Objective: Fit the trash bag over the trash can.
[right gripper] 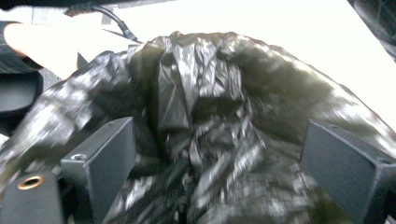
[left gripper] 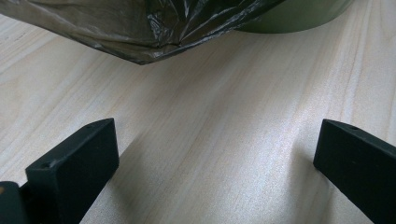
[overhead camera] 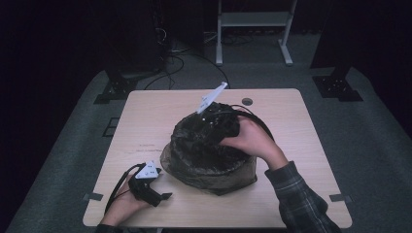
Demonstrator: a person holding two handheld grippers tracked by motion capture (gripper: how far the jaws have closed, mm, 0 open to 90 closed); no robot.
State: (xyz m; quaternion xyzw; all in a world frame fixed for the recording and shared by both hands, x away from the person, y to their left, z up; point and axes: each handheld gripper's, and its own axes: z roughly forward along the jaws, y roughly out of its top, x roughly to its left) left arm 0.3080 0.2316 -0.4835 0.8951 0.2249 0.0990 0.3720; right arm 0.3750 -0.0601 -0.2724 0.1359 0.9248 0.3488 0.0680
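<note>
At frame centre the right hand-held gripper (overhead camera: 210,112), jaws wide, presses into the black bag (overhead camera: 209,145), probably lining a bin; next, close on a fold, while the left hand-held gripper (overhead camera: 156,193) rests wide on the worktop (overhead camera: 301,145).

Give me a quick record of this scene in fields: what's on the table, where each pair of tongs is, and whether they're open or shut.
surface: light wooden table
main item: black plastic bag draped over a round green bin, mid-table
left tongs: resting near the table's front left edge, beside the bag, apart from it
left tongs state: open, nothing between the jaws
right tongs: down in the crumpled bag at its top
right tongs state: open, jaws spread with bag plastic between them, not clamped
right hand: on top of the bag
</note>
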